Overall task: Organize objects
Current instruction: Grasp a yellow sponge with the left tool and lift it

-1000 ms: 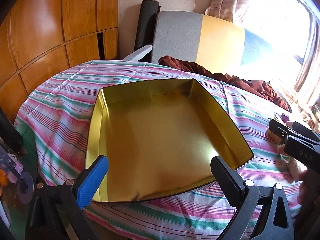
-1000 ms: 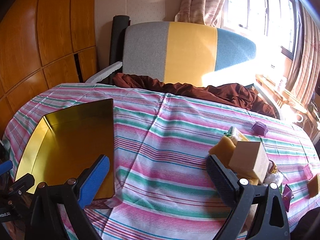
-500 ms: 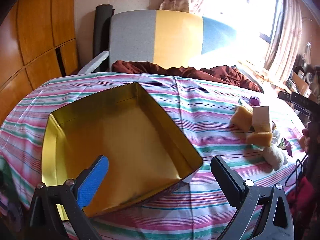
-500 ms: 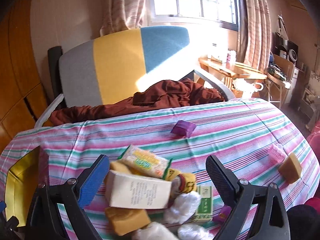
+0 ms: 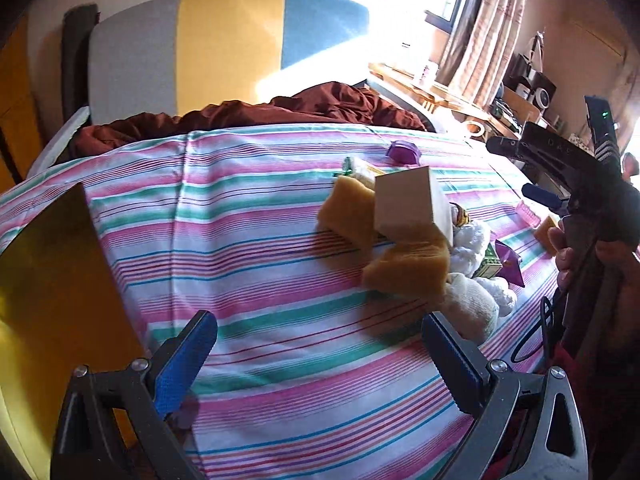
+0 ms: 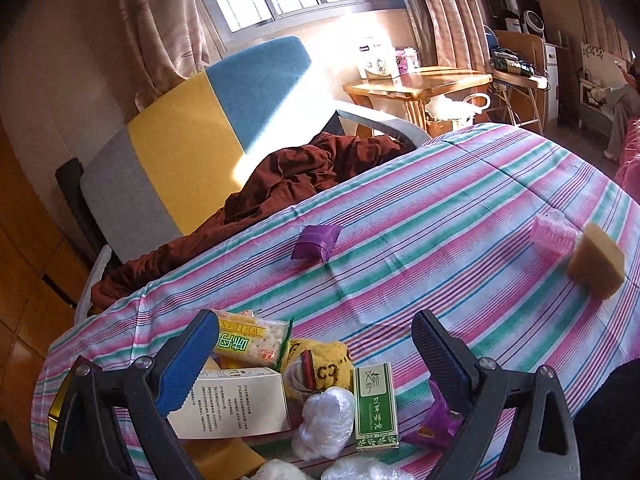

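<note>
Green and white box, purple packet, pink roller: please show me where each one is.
Green and white box (image 6: 376, 406), right wrist view, front face.
Purple packet (image 6: 315, 242), right wrist view, middle.
Pink roller (image 6: 554, 234), right wrist view, ribbed side.

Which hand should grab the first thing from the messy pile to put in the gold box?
Probably the right. The right gripper hangs open right over the pile, with the green box between its fingers. The left gripper is open too, but over bare cloth, between the pile and the gold tin.

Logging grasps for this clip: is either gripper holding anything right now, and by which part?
Nothing is held. The left gripper and right gripper are both open and empty.
</note>
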Action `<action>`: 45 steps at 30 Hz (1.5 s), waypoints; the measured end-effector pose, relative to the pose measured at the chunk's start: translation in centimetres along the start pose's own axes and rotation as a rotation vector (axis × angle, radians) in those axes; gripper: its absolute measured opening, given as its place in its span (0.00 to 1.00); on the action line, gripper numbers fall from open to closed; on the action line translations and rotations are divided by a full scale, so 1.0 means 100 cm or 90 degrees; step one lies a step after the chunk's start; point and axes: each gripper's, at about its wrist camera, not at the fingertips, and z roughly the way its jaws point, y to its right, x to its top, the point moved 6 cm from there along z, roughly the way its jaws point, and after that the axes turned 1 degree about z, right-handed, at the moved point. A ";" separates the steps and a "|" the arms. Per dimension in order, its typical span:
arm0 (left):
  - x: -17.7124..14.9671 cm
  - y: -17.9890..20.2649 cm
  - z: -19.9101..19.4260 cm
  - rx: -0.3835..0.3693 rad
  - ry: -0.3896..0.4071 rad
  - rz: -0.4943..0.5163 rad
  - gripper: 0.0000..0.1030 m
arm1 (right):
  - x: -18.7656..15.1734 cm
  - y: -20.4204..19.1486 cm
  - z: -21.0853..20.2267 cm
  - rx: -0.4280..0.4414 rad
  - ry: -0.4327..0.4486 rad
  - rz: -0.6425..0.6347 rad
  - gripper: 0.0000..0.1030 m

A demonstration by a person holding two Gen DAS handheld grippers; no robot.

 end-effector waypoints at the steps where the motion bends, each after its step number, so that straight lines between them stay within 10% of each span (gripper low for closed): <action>1: 0.004 0.007 0.007 -0.008 -0.003 0.006 1.00 | 0.000 0.000 0.000 0.004 -0.001 0.004 0.96; 16: 0.035 0.050 0.091 -0.079 -0.058 0.049 0.97 | -0.001 0.002 0.011 0.011 -0.027 0.011 0.96; 21: 0.025 0.056 0.095 -0.161 -0.081 0.015 0.69 | -0.004 0.000 0.015 0.002 -0.037 -0.001 0.96; 34: -0.037 0.016 0.048 -0.103 -0.049 0.016 0.67 | -0.008 -0.011 0.020 0.037 -0.067 -0.018 0.96; 45: -0.045 0.011 0.030 -0.063 -0.026 0.041 0.84 | -0.065 -0.076 0.043 0.154 -0.231 -0.167 0.96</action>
